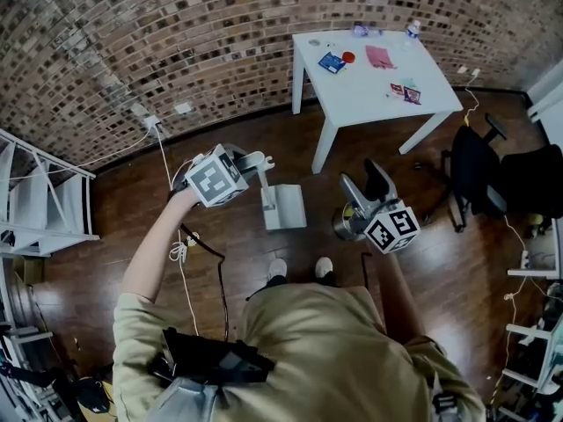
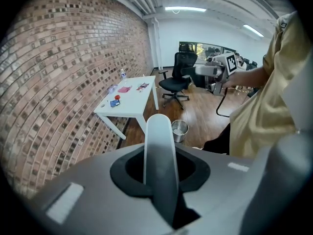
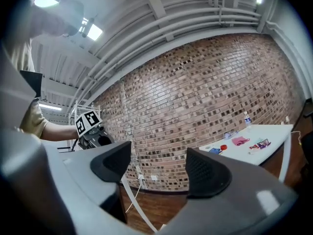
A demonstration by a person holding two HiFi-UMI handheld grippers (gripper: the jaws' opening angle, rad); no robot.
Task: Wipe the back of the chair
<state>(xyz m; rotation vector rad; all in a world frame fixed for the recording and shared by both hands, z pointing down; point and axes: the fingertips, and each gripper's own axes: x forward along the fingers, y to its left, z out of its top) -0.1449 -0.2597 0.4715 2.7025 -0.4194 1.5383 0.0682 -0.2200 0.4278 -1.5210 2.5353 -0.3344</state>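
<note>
The black office chair (image 1: 475, 170) stands on the wood floor at the right, beyond the white table; the left gripper view shows the chair (image 2: 180, 77) far off. My left gripper (image 1: 262, 161) is held at chest height, well to the chair's left. It is shut on a white cloth-like strip (image 1: 283, 207) that hangs below it. In its own view the strip (image 2: 159, 146) sticks out between the left gripper's (image 2: 159, 173) dark pads. My right gripper (image 1: 365, 180) stands open over the floor with nothing between its fingers. The brick wall shows through the right gripper's (image 3: 159, 163) gap.
A white table (image 1: 378, 95) by the brick wall carries a pink cloth (image 1: 380, 56), cards and a bottle. A metal bin (image 1: 341, 227) sits on the floor under my right gripper. White shelving (image 1: 35, 200) stands at left, and cables (image 1: 180, 249) trail across the floor.
</note>
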